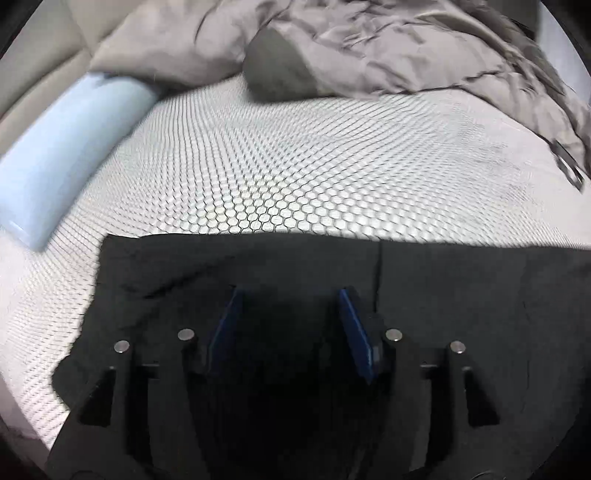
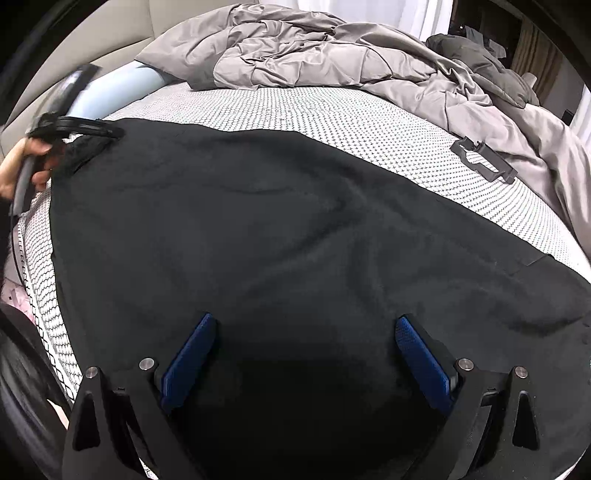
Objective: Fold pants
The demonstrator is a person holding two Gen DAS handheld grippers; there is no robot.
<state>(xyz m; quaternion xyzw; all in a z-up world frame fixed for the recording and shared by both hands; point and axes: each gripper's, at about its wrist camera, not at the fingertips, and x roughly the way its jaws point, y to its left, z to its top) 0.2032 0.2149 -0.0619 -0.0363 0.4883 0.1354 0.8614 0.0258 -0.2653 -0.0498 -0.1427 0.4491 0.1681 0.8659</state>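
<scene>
Both jaws spread, pants flat on the bed

Your left gripper (image 1: pixel 290 299) and right gripper (image 2: pixel 306 328) hang apart, pinching nothing, over the black pants (image 2: pixel 258 229) filling the frame's middle; before folding, take the edges squarely so the cloth lies smooth on the mattress (image 2: pixel 332 110).

A bed (image 2: pixel 332 110) with a honeycomb-patterned cover, a rumpled grey duvet (image 2: pixel 314 55), a pale blue bolster (image 1: pixel 62 155), and white curtains (image 2: pixel 424 14) behind.
</scene>
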